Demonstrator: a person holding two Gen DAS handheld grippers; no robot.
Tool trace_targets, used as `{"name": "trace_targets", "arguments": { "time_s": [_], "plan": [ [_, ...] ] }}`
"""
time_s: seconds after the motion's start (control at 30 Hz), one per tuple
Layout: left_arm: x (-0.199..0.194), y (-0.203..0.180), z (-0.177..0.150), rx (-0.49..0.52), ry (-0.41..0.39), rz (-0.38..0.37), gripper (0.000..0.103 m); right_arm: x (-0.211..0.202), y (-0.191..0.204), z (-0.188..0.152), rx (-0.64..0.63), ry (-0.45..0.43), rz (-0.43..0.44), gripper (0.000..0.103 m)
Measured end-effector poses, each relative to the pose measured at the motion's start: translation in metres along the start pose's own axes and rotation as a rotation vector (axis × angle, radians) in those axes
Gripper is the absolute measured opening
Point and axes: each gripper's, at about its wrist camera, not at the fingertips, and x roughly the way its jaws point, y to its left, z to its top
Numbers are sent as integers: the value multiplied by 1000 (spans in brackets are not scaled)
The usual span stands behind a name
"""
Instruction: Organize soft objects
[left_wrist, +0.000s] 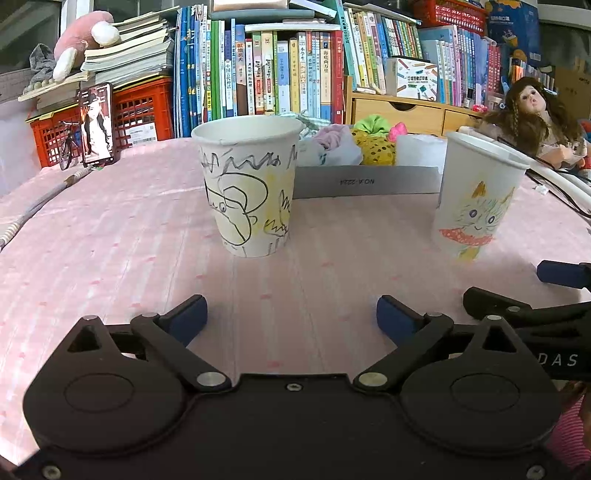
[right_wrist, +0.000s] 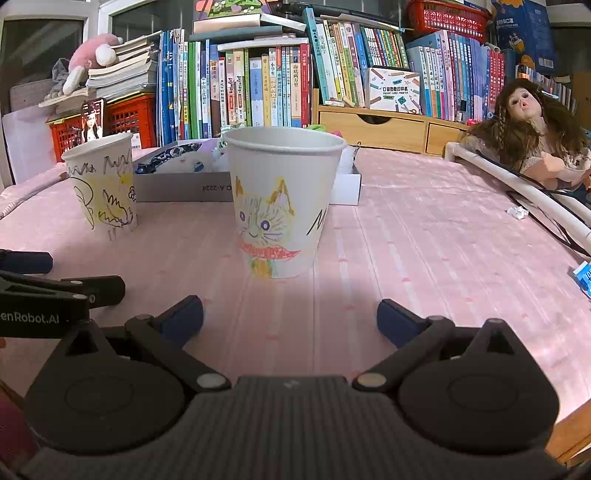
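Observation:
Two paper cups stand on the pink tablecloth. One with black and yellow scribbles (left_wrist: 246, 188) is straight ahead of my left gripper (left_wrist: 291, 317), which is open and empty, short of it. One with a cat drawing (right_wrist: 280, 201) is ahead of my right gripper (right_wrist: 290, 319), also open and empty. Each cup shows in the other view too: the cat cup (left_wrist: 476, 199), the scribbled cup (right_wrist: 103, 184). Behind the cups a shallow grey box (left_wrist: 369, 181) holds soft items: white and pink cloth (left_wrist: 332, 144) and a yellow spotted piece (left_wrist: 376, 147). The box also shows in the right wrist view (right_wrist: 177, 188).
A long-haired doll (right_wrist: 528, 129) lies at the table's right edge by a white tube (right_wrist: 517, 184). A phone (left_wrist: 96, 123) leans on a red crate (left_wrist: 144, 110). Books (left_wrist: 277, 74), a wooden drawer unit (left_wrist: 399, 110) and a pink plush (left_wrist: 85, 40) line the back.

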Motion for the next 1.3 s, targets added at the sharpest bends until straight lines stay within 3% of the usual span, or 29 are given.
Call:
{"name": "trace_targets", "arguments": {
  "time_s": [1.3],
  "plan": [
    [2, 3, 1, -4, 16, 11, 103, 0, 1, 0, 0, 0, -1, 103]
  ]
}}
